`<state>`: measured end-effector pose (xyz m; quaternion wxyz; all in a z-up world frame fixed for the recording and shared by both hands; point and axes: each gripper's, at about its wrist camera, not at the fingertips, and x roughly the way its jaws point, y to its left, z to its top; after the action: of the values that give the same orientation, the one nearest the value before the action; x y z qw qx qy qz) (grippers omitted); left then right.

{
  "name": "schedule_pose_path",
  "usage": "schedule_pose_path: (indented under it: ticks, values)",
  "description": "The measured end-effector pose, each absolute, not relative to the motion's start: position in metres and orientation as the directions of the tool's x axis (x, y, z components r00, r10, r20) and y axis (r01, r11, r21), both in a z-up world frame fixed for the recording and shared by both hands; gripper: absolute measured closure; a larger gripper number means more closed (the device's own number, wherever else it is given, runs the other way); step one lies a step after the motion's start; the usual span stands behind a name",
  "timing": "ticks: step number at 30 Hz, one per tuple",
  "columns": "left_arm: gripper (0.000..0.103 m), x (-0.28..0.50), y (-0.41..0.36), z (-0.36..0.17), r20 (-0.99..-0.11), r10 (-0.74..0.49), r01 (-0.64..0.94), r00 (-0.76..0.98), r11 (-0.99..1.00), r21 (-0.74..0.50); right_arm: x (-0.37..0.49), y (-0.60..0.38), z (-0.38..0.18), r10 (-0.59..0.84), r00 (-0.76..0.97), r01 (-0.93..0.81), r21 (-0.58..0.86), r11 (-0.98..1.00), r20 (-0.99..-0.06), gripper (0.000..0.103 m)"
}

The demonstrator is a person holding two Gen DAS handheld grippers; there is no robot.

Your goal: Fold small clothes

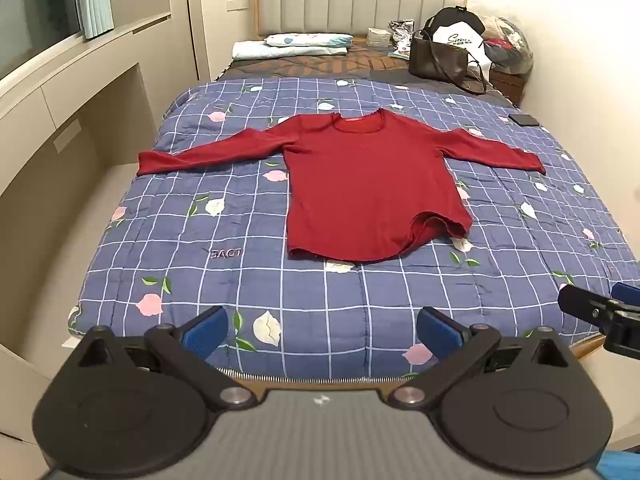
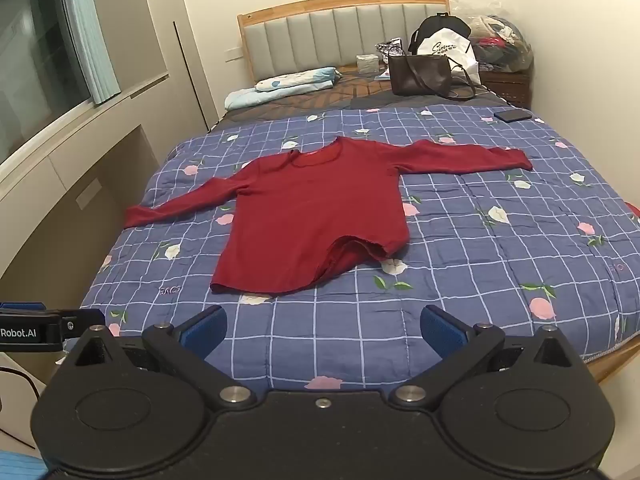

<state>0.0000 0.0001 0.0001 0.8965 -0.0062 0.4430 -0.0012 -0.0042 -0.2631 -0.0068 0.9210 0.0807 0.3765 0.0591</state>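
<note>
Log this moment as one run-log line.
stage: pre-fold | red shirt: flat on quilt, sleeves out, hem corner flipped | left gripper: open, empty | right gripper: open, empty

right claw (image 1: 608, 312) cut off at edge, plastic bag (image 1: 508, 42) contents unclear

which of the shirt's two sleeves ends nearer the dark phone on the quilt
The sleeve stretched toward the wall side of the bed; its cuff lies not far from the phone. The other sleeve runs toward the window side, far from it.
</note>
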Motion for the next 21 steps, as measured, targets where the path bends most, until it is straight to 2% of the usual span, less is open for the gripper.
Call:
schedule_pose_path:
  ticks: [21]
  values:
    - [0.001, 0.007, -0.0006, -0.0006, -0.797, -0.009, -0.012, 0.604, 1.0, -0.02, -0.0027, -0.2625, -0.0089, 0.166, 0.708, -0.042, 0.194, 0.98, -0.686, 0.0]
